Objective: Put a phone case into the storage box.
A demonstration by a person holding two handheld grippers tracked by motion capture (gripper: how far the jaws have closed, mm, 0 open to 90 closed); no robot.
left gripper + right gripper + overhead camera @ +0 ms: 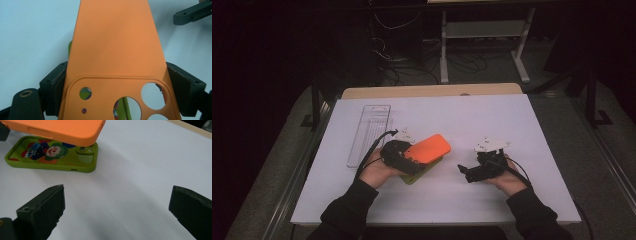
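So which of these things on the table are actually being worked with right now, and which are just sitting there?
In use:
- orange phone case, clamped across its sides by the left gripper and held above the table
- green phone case, lying flat just under the orange one
- right gripper, jaws open, nothing between them, pointing toward both cases

Lying about:
- clear plastic tray, off to the left
- white table

Clear tray (369, 134), white table (492, 125)

A lab: a white-topped table (512, 120) in a dark room, cables (412, 70) tangled behind it.
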